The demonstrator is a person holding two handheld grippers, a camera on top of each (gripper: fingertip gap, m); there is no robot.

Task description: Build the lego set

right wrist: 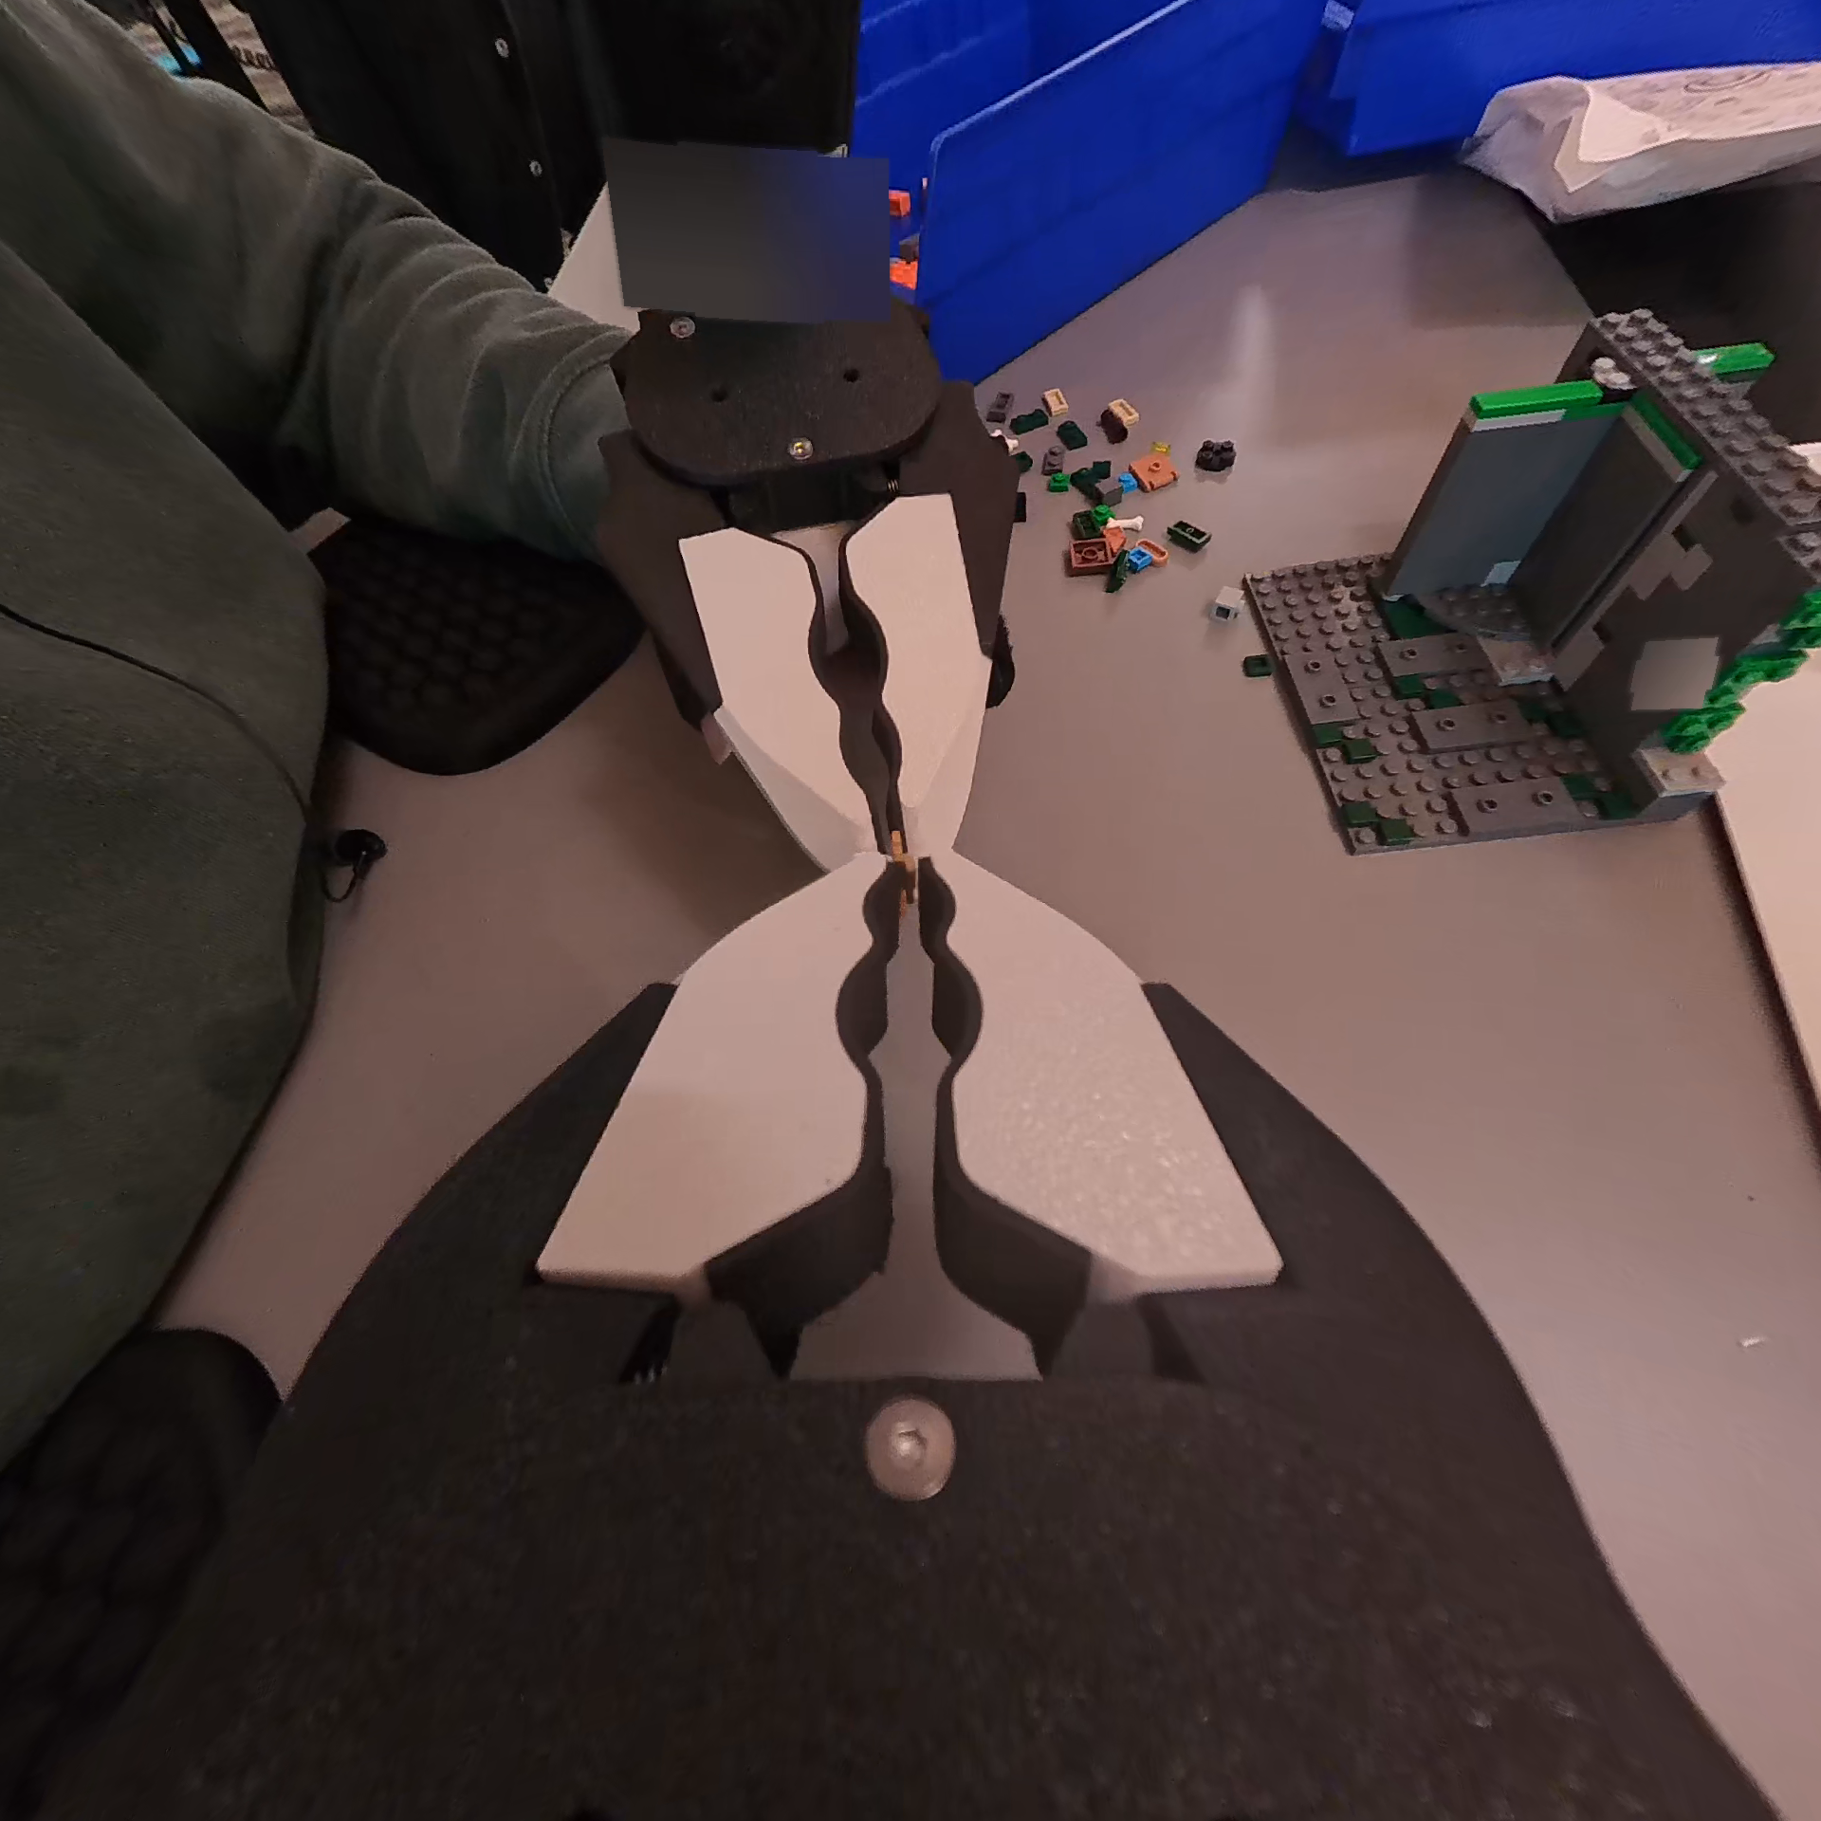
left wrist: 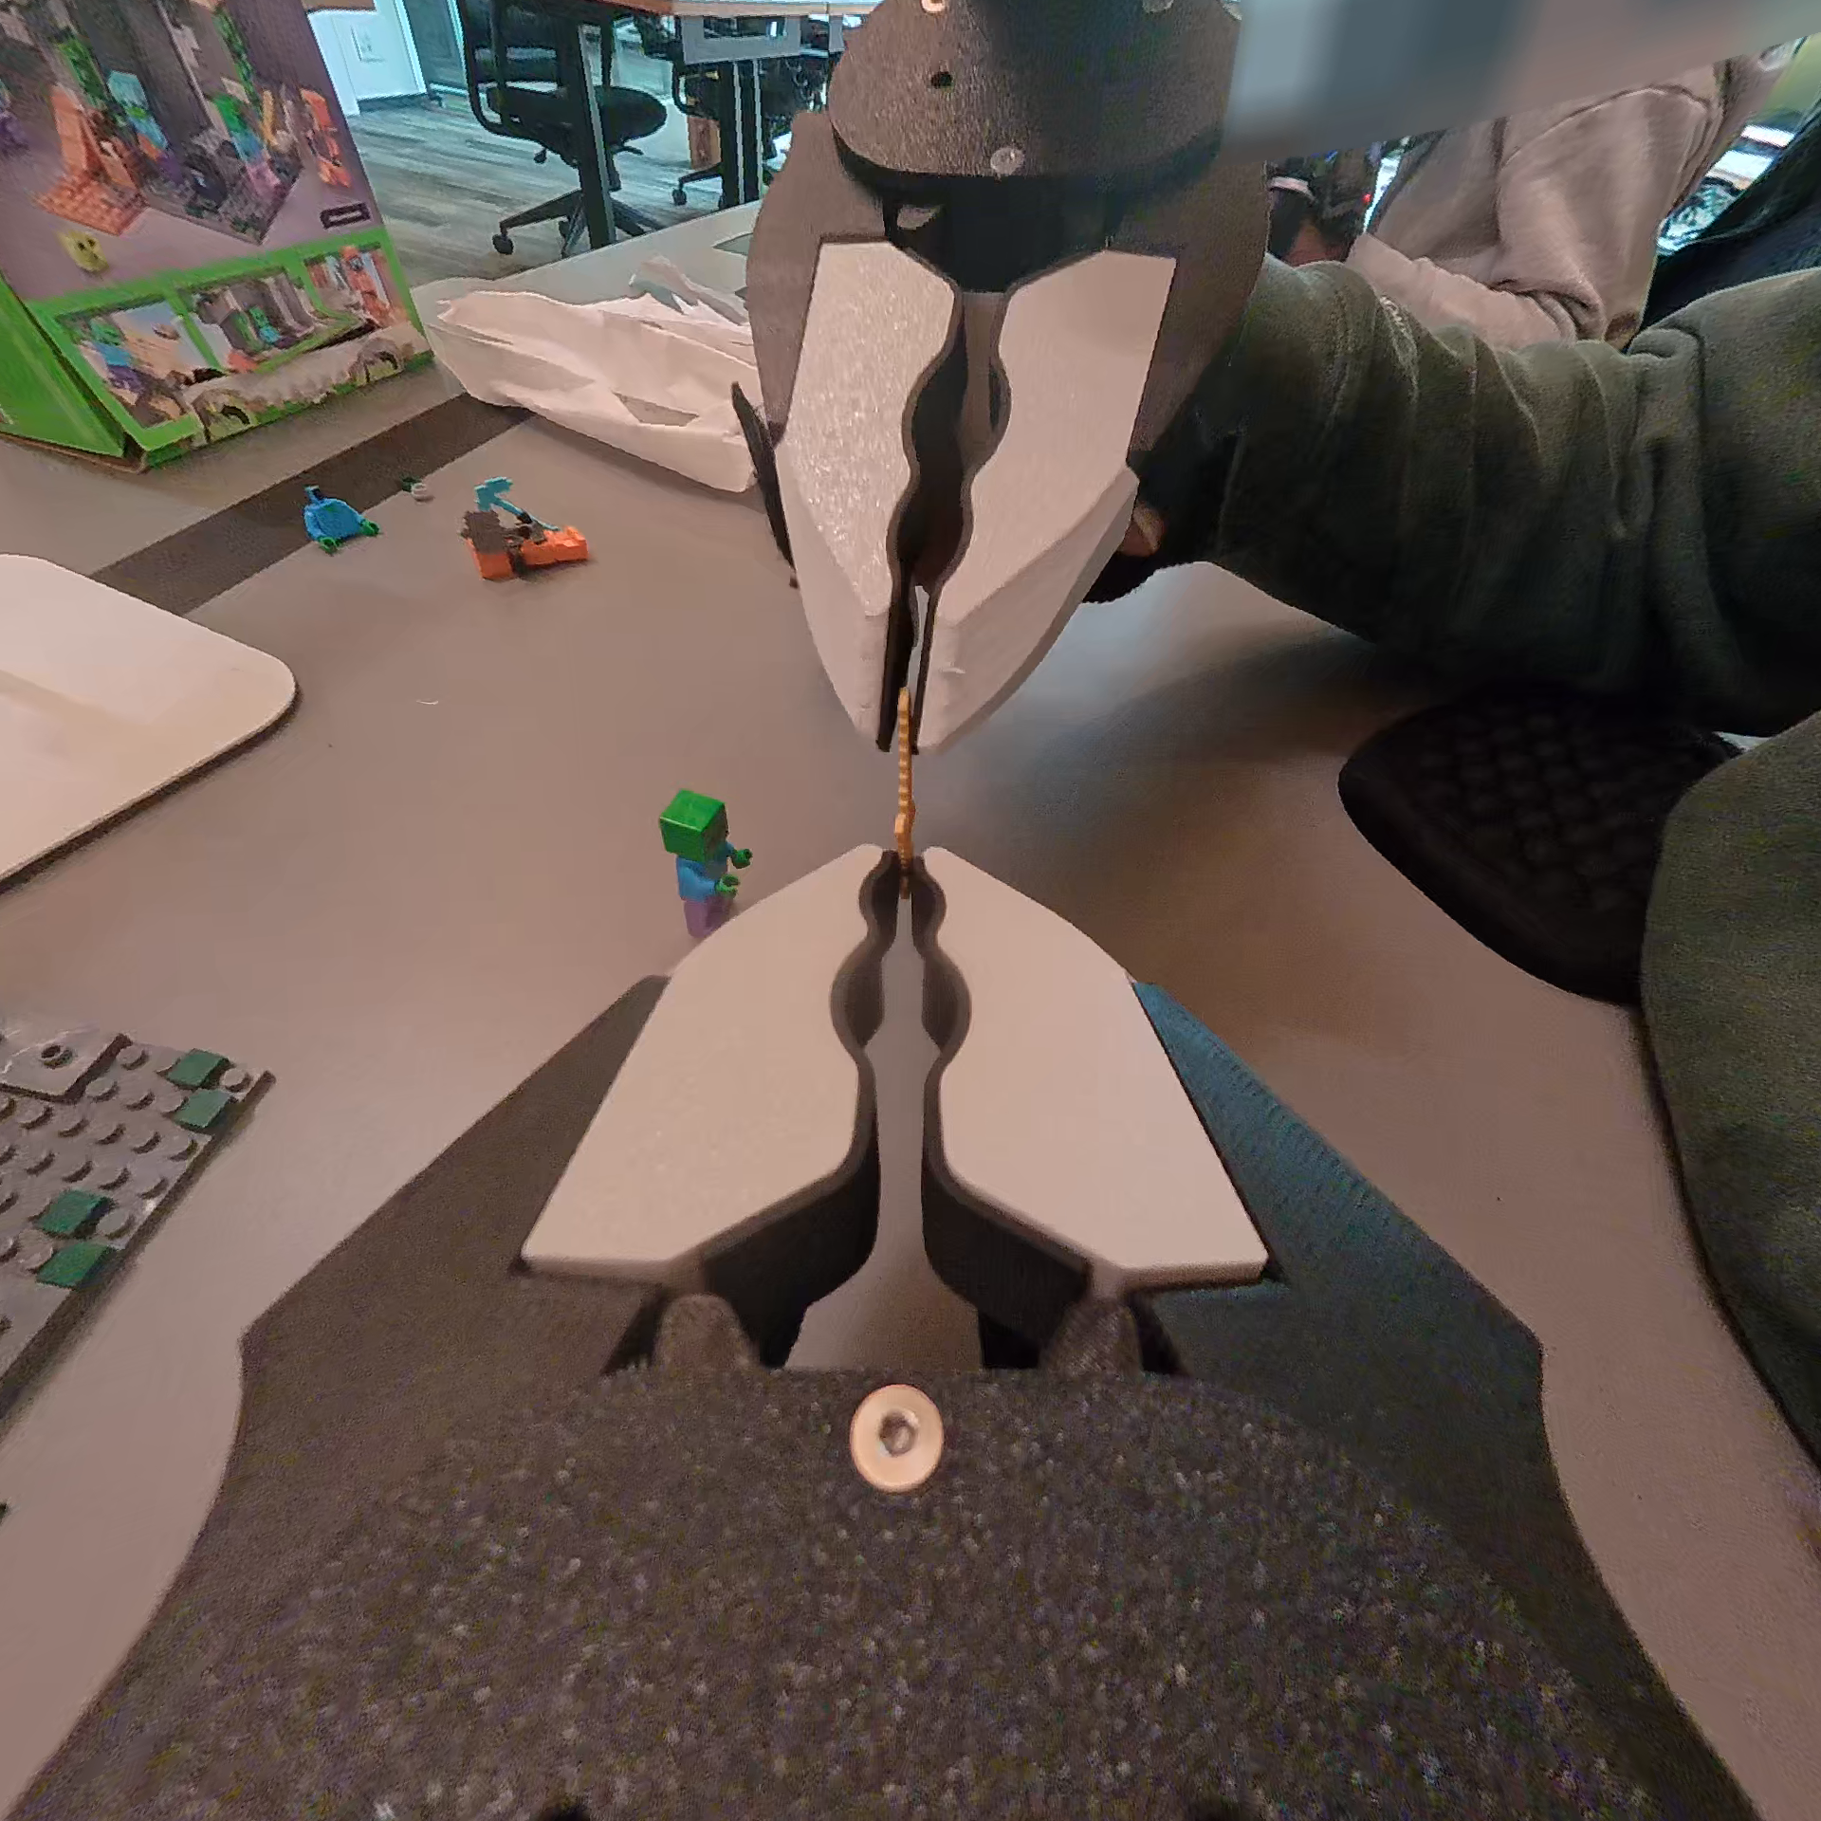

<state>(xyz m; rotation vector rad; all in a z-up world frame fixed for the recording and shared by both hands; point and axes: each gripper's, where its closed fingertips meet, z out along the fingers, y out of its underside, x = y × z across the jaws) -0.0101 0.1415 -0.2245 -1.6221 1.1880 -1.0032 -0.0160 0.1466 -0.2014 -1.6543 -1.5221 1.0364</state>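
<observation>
In the left wrist view we look along our left gripper (left wrist: pixel 902 867), whose fingers are nearly closed on the lower end of a thin gold lego piece (left wrist: pixel 904 788). The right gripper (left wrist: pixel 907 729) comes in from the far side and pinches the top of that same piece, so both tips are clenched on it above the grey table (left wrist: pixel 1133 887). Only this view shows the green-headed minifigure (left wrist: pixel 708 859) standing just left of our tips. Farther off lie an orange small build (left wrist: pixel 522 542) and a blue small figure (left wrist: pixel 330 517), with the lego box (left wrist: pixel 197 246) at the back left.

In the right wrist view the two grippers meet tip to tip and the gold piece (right wrist: pixel 901 862) is barely visible between them. Only here do we see the grey walled build (right wrist: pixel 1577 611) on its studded baseplate to the right. Beyond it are scattered loose pieces (right wrist: pixel 1113 493), then blue bins (right wrist: pixel 1084 177).
</observation>
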